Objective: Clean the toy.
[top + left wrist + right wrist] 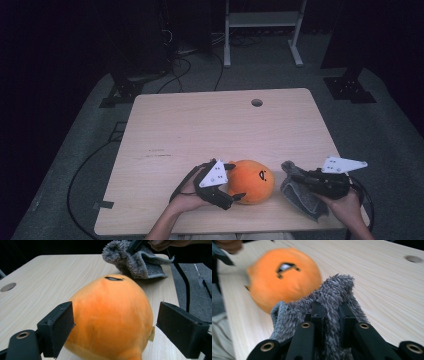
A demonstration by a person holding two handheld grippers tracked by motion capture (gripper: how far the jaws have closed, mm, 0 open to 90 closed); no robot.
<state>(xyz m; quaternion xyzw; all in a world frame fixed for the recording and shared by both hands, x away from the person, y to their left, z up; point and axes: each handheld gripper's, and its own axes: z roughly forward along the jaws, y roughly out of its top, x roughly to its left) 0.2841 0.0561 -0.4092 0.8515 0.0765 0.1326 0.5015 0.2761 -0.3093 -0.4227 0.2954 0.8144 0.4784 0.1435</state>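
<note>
Blurred orange plush (284, 277) behind gripper-clamped grey cloth (332, 302)

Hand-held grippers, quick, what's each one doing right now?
Left hand-held gripper: open, jaws on either side of the orange plush toy, pads not pressing it.
Right hand-held gripper: shut on the grey fuzzy cloth.

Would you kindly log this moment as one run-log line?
left gripper: open, jaws flank orange plush toy | right gripper: shut on grey fuzzy cloth | wooden table
</note>
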